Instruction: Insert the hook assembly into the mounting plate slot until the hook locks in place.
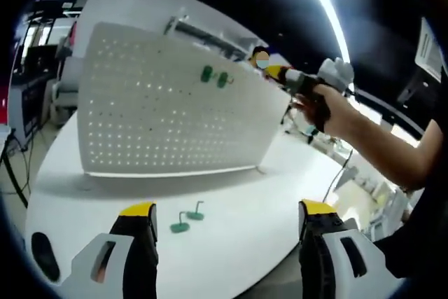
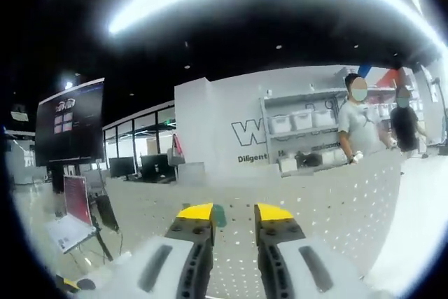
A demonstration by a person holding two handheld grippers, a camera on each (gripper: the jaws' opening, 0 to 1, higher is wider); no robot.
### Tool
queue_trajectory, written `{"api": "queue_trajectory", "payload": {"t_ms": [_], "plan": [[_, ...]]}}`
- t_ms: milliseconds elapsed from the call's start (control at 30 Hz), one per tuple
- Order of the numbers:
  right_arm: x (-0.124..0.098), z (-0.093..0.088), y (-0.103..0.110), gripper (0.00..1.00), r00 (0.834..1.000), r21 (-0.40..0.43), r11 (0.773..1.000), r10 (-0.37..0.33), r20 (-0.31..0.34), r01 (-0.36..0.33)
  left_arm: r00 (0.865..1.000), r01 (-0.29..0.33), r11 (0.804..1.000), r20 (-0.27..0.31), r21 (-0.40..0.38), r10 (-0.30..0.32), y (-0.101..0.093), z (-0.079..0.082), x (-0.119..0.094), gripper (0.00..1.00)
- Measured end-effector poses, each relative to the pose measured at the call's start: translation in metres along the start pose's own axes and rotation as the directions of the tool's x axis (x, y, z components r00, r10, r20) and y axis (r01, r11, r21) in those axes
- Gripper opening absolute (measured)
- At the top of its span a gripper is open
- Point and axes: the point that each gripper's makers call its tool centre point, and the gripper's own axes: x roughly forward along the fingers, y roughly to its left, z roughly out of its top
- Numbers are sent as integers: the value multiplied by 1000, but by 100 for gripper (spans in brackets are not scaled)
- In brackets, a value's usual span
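Left hand-held gripper (image 1: pixel 227 218): jaws wide apart over white worktop (image 1: pixel 238 243) | two green hooks (image 1: pixel 186 219) lie between them | pegboard (image 1: pixel 161 106) upright, two hooks (image 1: pixel 214 76) mounted | right hand-held gripper (image 2: pixel 234 216): jaws slightly apart, empty, at pegboard's top edge.

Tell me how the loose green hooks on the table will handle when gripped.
The hooks look small and thin, so probably light and apt to skid on the smooth white table. Their bent wire shape likely makes them stiff but easy to twist between open jaws of the left gripper.
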Motion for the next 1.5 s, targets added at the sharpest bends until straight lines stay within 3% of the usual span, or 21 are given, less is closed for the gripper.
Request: {"api": "queue_trajectory", "payload": {"t_ms": [300,500,700,1200,1267,1333,1500], "plan": [[-29,-51,20,19,992,-38,997,66,-112,-71,1000,-15,1000,-18,0,15,6,-7,-2,83],[-49,-84,36,20,977,-2,992,122,-173,-124,999,-19,1000,-35,-4,19,8,-12,-2,83],[-70,-111,41,21,964,15,992,125,-237,-125,999,-20,1000,-40,-5,20,9,-13,-2,82],[-131,-178,65,22,894,30,977,205,-398,-210,996,-41,999,-76,-12,40,15,-28,-5,81],[-138,-187,60,22,887,15,980,186,-422,-199,995,-44,999,-87,-17,43,15,-32,-5,80],[-145,-193,59,22,881,63,982,189,-435,-179,995,-49,999,-90,-16,47,16,-34,-5,80],[-160,-206,62,22,859,54,979,200,-471,-198,994,-46,999,-98,-28,43,14,-40,-5,80]]}}
